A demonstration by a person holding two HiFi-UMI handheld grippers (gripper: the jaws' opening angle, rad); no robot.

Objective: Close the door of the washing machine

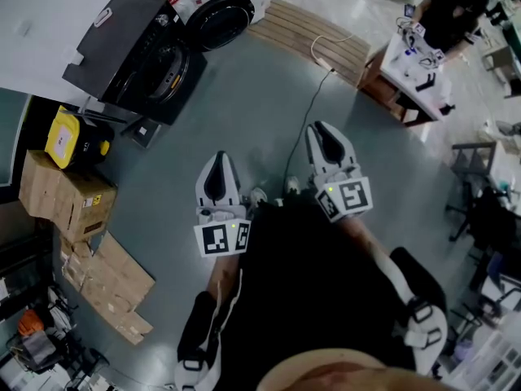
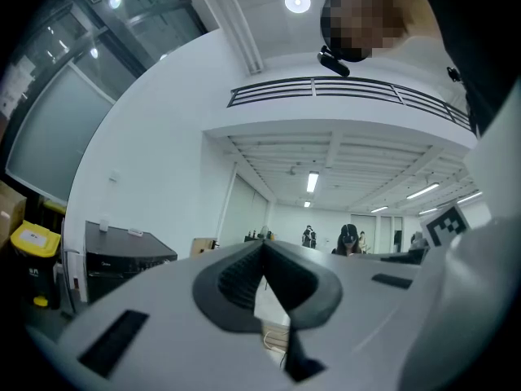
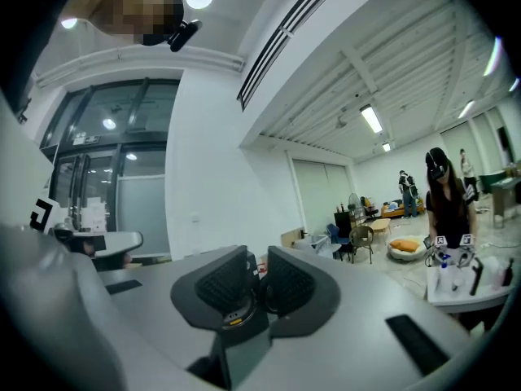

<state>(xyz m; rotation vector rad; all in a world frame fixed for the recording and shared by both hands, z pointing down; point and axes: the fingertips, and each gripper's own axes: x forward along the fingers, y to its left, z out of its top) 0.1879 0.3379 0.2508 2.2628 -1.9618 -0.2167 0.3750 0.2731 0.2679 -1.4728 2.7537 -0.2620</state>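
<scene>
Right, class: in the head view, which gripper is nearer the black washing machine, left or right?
Left. The left gripper sits below and to the right of the washing machine, not touching it. The right gripper is further right still, beyond the left one.

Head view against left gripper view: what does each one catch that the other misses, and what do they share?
Only the head view shows the machine's round door standing open and the person's shoes on the floor. Only the left gripper view shows the ceiling lights and the people far across the room. Both show the black washing machine, the yellow container beside it and the left gripper.
</scene>
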